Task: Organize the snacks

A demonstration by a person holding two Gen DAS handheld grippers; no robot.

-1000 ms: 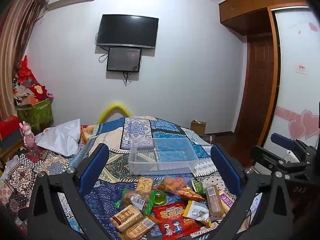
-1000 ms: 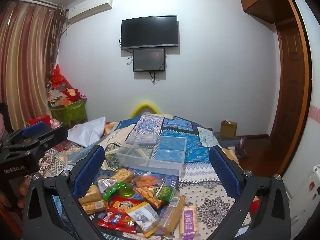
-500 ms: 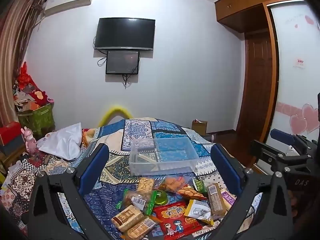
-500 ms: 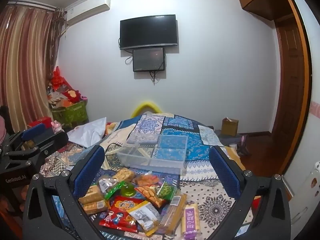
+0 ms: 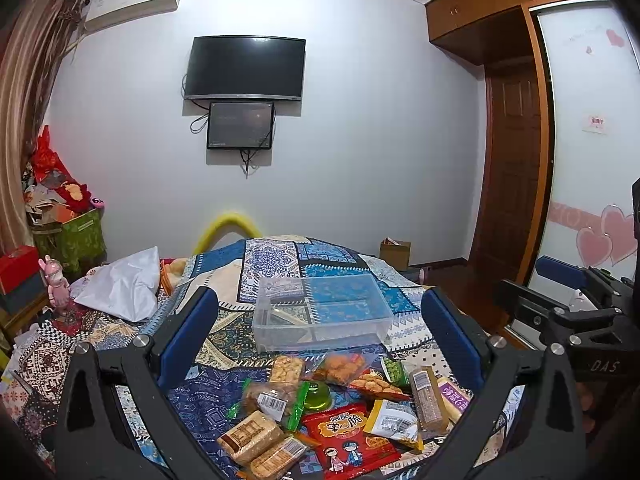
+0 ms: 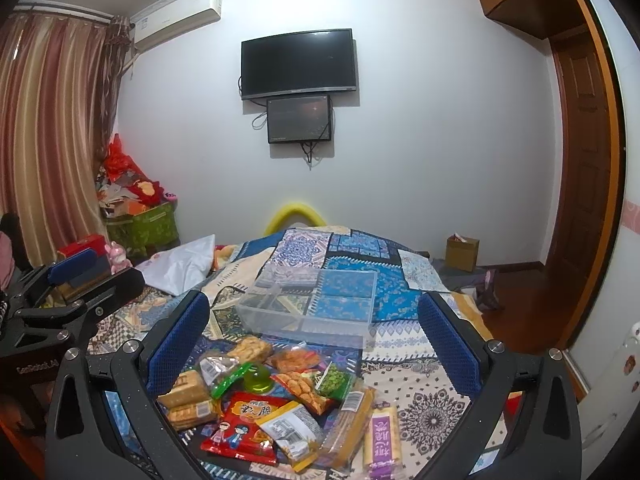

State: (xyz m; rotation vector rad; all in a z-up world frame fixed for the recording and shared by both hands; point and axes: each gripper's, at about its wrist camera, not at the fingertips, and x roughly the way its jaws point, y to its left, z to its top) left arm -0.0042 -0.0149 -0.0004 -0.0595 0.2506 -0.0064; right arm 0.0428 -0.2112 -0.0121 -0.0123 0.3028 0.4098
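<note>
A heap of packaged snacks lies on the patterned cloth: a red packet (image 5: 347, 438) (image 6: 244, 420), biscuit packs (image 5: 250, 436) (image 6: 185, 394), a green jelly cup (image 5: 317, 395) (image 6: 258, 377), a purple bar (image 6: 380, 436). Behind it stands an empty clear plastic box (image 5: 320, 312) (image 6: 312, 306). My left gripper (image 5: 318, 338) is open and empty, held above the heap. My right gripper (image 6: 314, 340) is open and empty, also above the heap. Each gripper shows at the edge of the other's view, the right one (image 5: 576, 312) and the left one (image 6: 60, 292).
A white bag (image 5: 120, 286) lies at the cloth's left. A green basket (image 6: 142, 226) of red items stands by the curtain. A TV (image 5: 246, 68) hangs on the far wall. A cardboard box (image 6: 462, 254) sits on the floor near the wooden door (image 6: 584, 184).
Both grippers have tilted slightly; the view has shifted a little. The snacks and the box have not moved.
</note>
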